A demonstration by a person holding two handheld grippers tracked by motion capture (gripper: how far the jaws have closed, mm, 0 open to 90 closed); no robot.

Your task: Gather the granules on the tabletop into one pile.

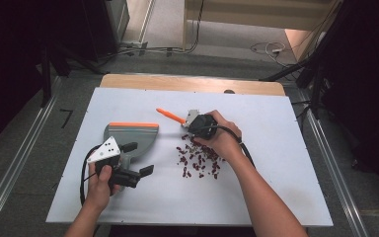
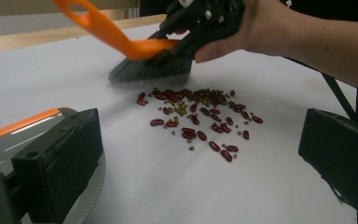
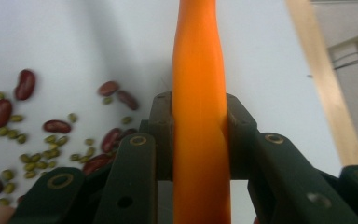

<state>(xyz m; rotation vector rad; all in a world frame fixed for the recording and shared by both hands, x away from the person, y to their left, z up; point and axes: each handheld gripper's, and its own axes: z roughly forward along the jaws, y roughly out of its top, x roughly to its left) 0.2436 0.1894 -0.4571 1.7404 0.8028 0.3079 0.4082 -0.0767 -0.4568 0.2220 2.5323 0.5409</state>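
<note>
Covering most of the wooden table (image 1: 128, 81), a white board (image 1: 276, 187) carries everything in play. On its left part lies a grey dustpan (image 1: 131, 138) with an orange edge, mouth toward the far side; the left gripper (image 1: 139, 159) is beside its handle end, jaws spread wide with nothing pressed between them — in the left gripper view one jaw sits by the pan's orange lip (image 2: 18, 125). Right of centre, the right gripper (image 1: 193, 123) is clamped tight on the orange handle of a small brush (image 2: 135, 46), the handle running straight up between the pads in the right gripper view. Its dark bristles (image 2: 154, 70) touch the board just beyond the scatter of red beans (image 2: 200, 119) and tiny green beans (image 3: 42, 156), which lie between brush and dustpan — near the person's right hand (image 1: 224, 143).
</note>
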